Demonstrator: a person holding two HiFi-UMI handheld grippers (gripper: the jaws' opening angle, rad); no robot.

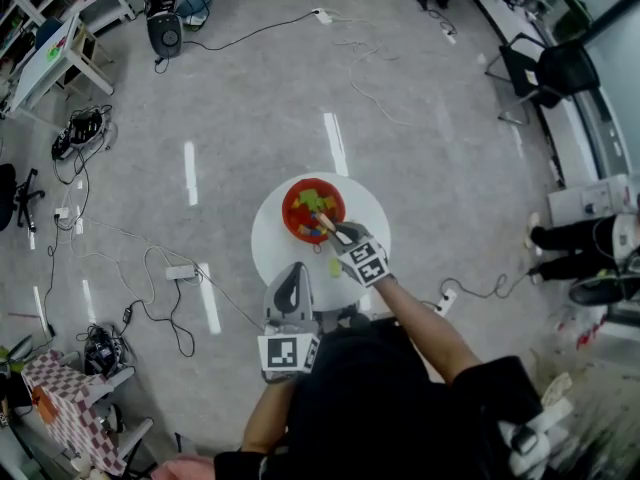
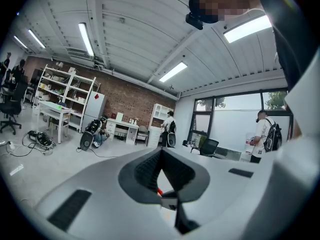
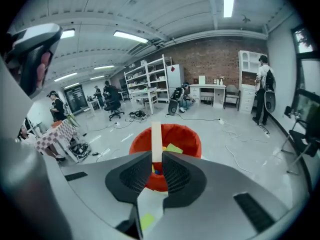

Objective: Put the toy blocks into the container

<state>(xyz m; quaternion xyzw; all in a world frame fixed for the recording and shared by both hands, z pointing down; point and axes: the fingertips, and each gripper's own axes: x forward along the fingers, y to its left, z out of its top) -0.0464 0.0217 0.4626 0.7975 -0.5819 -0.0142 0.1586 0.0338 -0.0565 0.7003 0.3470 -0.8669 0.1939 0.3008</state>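
Grips a pale wooden block upright in the right gripper, left gripper closed on nothing, red container just beyond the right jaws on a round white table, cabled grey floor and brick wall behind.

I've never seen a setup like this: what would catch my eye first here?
A bright red container heaped with coloured blocks sits on a small round white table in the middle of the floor. At its near edge, the right gripper pinches a long pale block.
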